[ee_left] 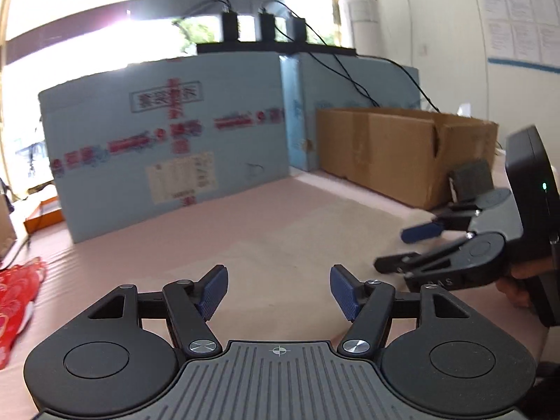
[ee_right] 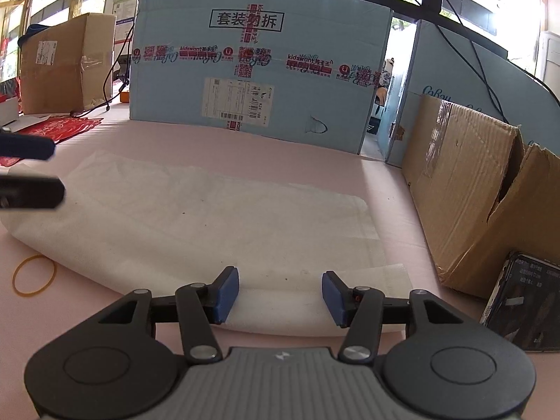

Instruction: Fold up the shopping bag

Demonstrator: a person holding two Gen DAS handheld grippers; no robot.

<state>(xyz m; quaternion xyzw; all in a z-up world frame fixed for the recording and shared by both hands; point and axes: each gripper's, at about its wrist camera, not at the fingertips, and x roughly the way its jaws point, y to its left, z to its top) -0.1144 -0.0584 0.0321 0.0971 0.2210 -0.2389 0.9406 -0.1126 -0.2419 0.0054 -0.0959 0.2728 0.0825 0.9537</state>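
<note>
The shopping bag is white and thin and lies flat on the pink table, with a folded layer along its near edge. In the right wrist view my right gripper is open above that near edge, its blue pads apart and not pressing on the bag. My left gripper enters at the left over the bag's left end. In the left wrist view my left gripper is open with nothing between its pads, and the right gripper stands to its right, jaws apart.
A tall light-blue carton walls off the back. A torn brown cardboard box lines the right side, with a phone leaning by it. A yellow rubber band lies near left. Red patterned paper lies far left.
</note>
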